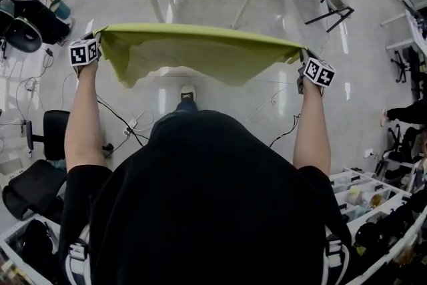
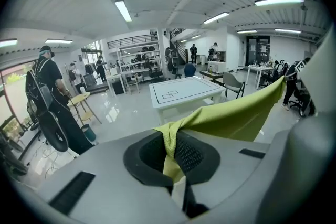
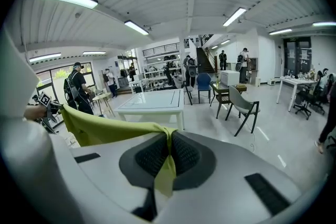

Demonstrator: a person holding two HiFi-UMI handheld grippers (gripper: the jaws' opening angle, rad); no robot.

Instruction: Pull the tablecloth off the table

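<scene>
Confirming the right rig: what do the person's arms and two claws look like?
The left claw and right claw have grey moulded shells and black textured pads, each carrying a white cube with black square markers. No cables visible. The person wears a black short-sleeved top; forearms uncovered.

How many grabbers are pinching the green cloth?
2. The left gripper pinches the tablecloth at its left corner, and the right gripper pinches its right corner. Both are shut on it, and no other gripper seems hidden.
</scene>
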